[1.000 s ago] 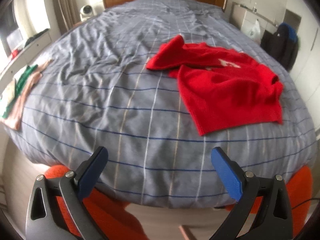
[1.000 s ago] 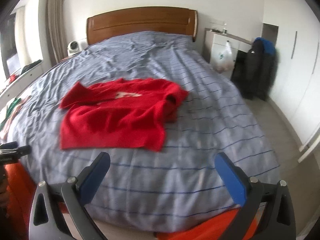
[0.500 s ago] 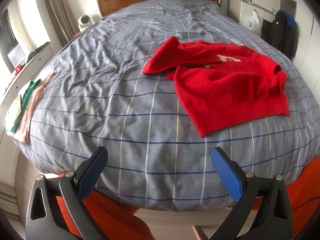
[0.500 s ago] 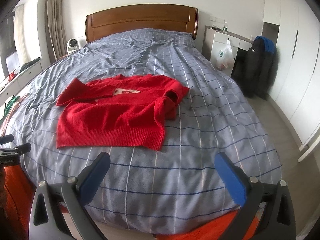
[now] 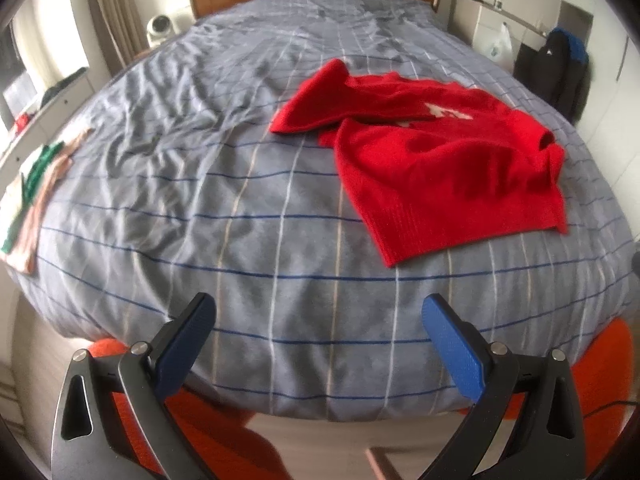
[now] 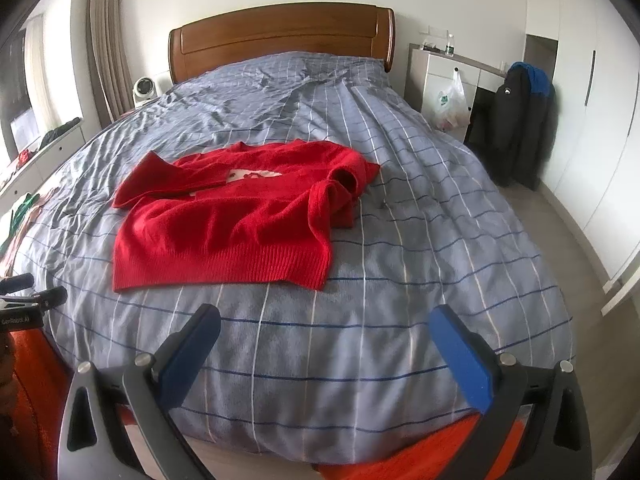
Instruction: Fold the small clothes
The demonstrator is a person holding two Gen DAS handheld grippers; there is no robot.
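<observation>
A small red knitted sweater (image 5: 440,168) (image 6: 240,220) lies rumpled on the grey checked bed cover (image 5: 200,200) (image 6: 420,240), one sleeve folded over its chest, hem toward me. My left gripper (image 5: 320,320) hangs open above the foot of the bed, well short of the sweater and to its left. Open too, my right gripper (image 6: 326,330) hovers over the foot of the bed just below the sweater's hem. Neither holds anything. The left gripper's body (image 6: 28,300) shows at the left edge of the right wrist view.
A folded green, white and peach garment (image 5: 32,196) lies at the bed's left edge. A wooden headboard (image 6: 280,44) stands at the far end, a white dresser (image 6: 448,76) with a plastic bag and a dark jacket (image 6: 520,128) at the right. Orange cloth (image 5: 600,368) shows below the grippers.
Both grippers have risen and moved forward over the foot of the bed, so the sweater looks closer. Both stay open, and the sweater has not moved.
</observation>
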